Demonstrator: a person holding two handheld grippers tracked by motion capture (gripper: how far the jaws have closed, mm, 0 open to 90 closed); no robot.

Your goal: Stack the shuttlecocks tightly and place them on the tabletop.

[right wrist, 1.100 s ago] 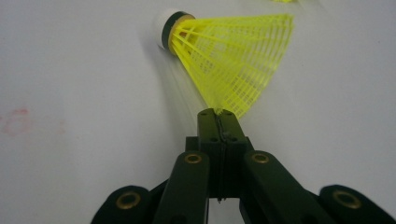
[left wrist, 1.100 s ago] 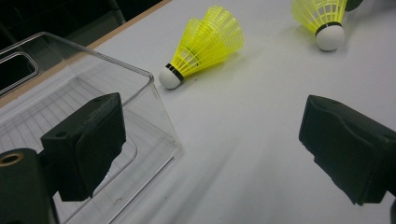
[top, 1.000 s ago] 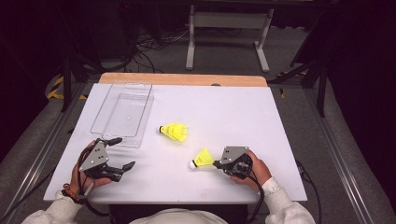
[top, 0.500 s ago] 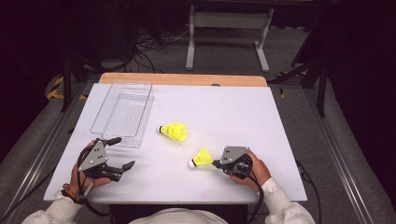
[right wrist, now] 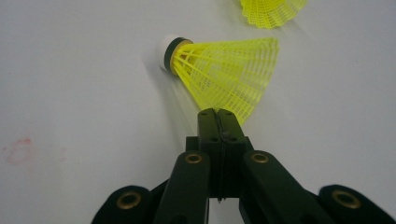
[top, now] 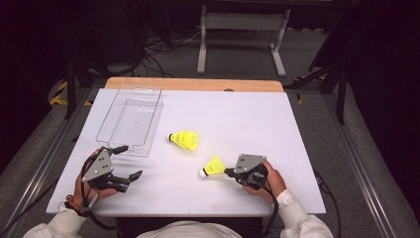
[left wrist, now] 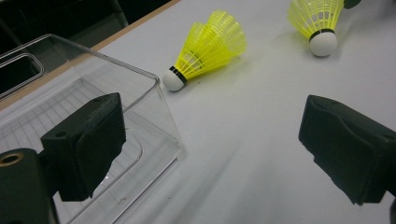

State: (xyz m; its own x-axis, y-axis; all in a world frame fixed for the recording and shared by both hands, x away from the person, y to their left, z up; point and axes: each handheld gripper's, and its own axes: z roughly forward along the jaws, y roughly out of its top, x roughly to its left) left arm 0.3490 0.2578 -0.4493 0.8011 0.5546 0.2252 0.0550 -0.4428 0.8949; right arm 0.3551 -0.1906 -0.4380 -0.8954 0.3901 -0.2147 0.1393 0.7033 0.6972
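Nothing has shifted since a second ago: both hands sit where they were near the table's front edge, and the two shuttlecocks lie in the same spots. At the left, the clear plastic tray point(top: 130, 121) stands empty along the table's left edge, reaching toward the back. The left gripper point(top: 130, 162) hovers just in front of the tray's near corner with its jaws spread wide and nothing between them. Toward the middle of the table lies the first shuttlecock point(top: 184, 139), on its side, white cork pointing at the tray. Further right, near the front edge, the second shuttlecock point(top: 212, 167) also lies on its side, and the right gripper point(top: 229, 172) has its jaws pressed together at the rim of the yellow skirt; whether they actually pinch the mesh I cannot tell. If the shuttlecocks are bound for the tray, the job looks barely begun: neither is in it or lifted. Each has a bright yellow ribbed plastic skirt, a dark band and a rounded white cork.
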